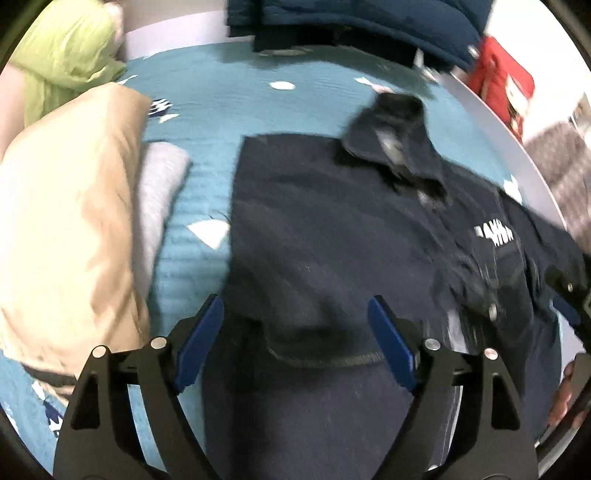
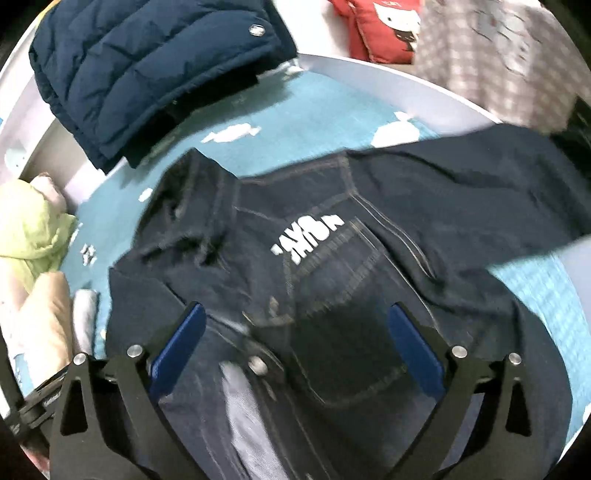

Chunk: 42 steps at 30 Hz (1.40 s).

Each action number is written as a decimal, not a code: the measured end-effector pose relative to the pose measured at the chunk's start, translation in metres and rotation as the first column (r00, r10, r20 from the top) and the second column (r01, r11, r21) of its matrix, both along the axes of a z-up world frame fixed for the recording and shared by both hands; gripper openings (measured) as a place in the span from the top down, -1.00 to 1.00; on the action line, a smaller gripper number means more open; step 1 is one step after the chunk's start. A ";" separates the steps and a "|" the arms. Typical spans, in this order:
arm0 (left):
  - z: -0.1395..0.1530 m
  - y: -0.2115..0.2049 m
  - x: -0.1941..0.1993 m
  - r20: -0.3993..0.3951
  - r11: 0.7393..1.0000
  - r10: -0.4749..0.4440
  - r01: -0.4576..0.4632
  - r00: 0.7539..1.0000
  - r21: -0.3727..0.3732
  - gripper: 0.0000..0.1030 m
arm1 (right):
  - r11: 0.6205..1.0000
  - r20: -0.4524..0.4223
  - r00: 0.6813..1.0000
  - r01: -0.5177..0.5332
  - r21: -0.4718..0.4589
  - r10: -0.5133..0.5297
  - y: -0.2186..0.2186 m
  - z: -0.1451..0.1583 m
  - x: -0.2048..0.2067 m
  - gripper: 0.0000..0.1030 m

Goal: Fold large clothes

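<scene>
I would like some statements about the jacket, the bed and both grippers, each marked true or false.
1. The left gripper holds the denim jacket. False: its jaws are open and empty.
2. The right gripper is open. True.
3. The jacket lies on a teal sheet. True.
4. The jacket's lettering is red. False: it is white.
5. A puffer jacket lies beyond the collar. True.

A dark navy denim jacket (image 2: 332, 280) with white lettering and pale stitching lies on a teal bedspread (image 1: 229, 107) dotted with white shapes. Nearby are a beige garment (image 1: 70, 229), a lime-green one (image 1: 62, 55), a navy quilted coat (image 2: 140, 70), and what looks like a red cushion (image 2: 380, 26).
</scene>
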State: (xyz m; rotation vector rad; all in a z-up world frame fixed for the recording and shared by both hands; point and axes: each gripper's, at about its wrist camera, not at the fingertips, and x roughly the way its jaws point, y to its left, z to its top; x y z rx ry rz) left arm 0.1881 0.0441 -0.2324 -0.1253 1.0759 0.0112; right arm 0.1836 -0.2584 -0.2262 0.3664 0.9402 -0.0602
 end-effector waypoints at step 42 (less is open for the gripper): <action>0.002 -0.229 0.044 0.087 0.953 -0.293 0.298 0.952 -0.055 0.11 | 0.939 0.440 0.855 0.338 -0.068 -0.276 -0.223 0.074 -0.037 0.72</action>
